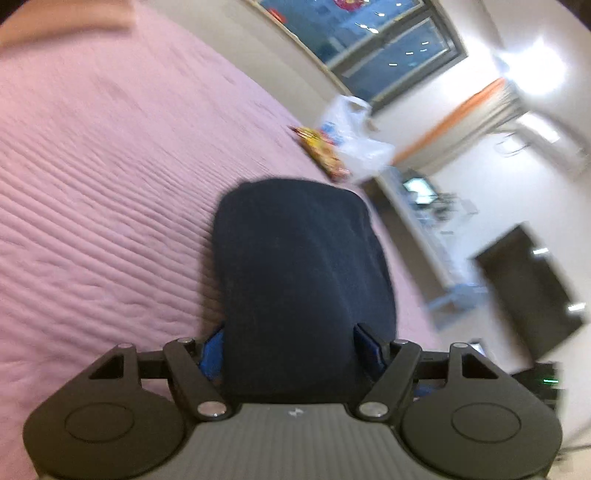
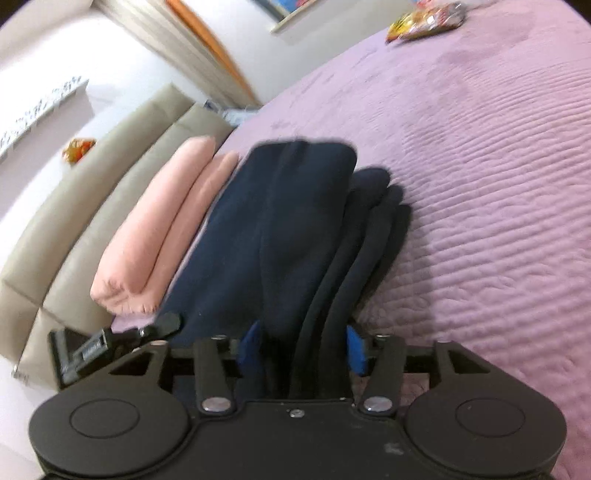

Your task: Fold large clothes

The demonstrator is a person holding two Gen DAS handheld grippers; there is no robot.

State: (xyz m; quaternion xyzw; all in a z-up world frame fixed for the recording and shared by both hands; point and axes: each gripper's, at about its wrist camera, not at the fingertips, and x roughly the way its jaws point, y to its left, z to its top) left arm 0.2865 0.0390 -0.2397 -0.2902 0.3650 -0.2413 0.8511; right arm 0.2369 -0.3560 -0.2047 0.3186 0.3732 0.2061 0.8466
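On the pink bed (image 1: 92,184), both the left tongs (image 1: 291,347) and right tongs (image 2: 301,347) are clamped on the navy garment (image 2: 266,221), already folded into layers; setting down seems left.

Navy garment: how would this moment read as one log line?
left gripper shut on navy garment | right gripper likewise | pink folded garment beside | on pink bedspread

Both wrist cameras are looking forward along their fingers from close above the pink bedspread (image 1: 110,166). The left one is facing the window (image 1: 369,48); the right one is facing the beige headboard (image 2: 92,177). They are sharing the dark folded garment (image 1: 303,266) and the snack packet (image 2: 424,22).
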